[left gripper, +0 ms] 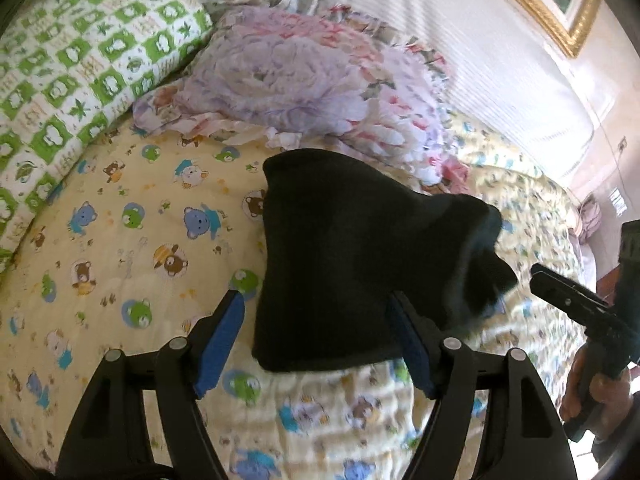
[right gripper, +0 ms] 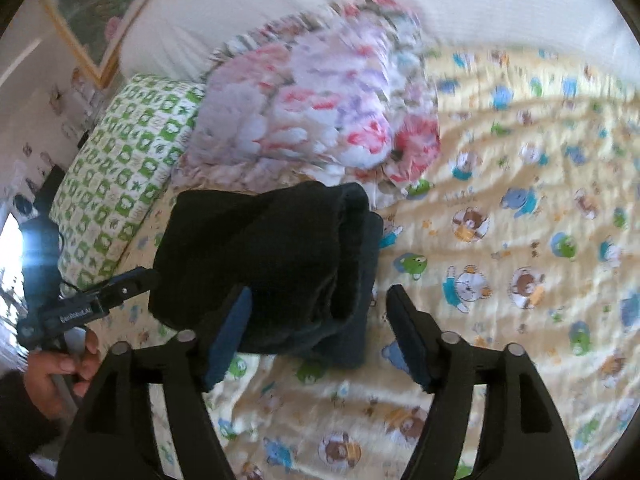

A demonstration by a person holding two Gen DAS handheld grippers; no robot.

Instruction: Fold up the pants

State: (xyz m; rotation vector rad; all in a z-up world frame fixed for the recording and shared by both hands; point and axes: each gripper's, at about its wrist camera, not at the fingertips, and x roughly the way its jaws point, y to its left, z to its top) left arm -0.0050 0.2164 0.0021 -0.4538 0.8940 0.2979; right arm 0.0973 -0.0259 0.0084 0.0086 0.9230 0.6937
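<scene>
The black pants (left gripper: 340,256) lie folded into a compact bundle on the yellow bear-print quilt (left gripper: 132,240). In the right wrist view the pants (right gripper: 272,256) show stacked layers at their right edge. My left gripper (left gripper: 316,300) is open, its blue-padded fingers straddling the near part of the bundle, gripping nothing. My right gripper (right gripper: 320,296) is open just above the bundle's near right corner. The right gripper also shows in the left wrist view (left gripper: 568,300), and the left one in the right wrist view (right gripper: 120,288), each beside the pants.
A floral pillow (left gripper: 304,80) and a green-checked pillow (left gripper: 80,72) lie behind the pants against the white headboard (left gripper: 440,20). A gold-framed picture (left gripper: 552,4) hangs on the wall. The quilt (right gripper: 500,240) spreads wide to the right.
</scene>
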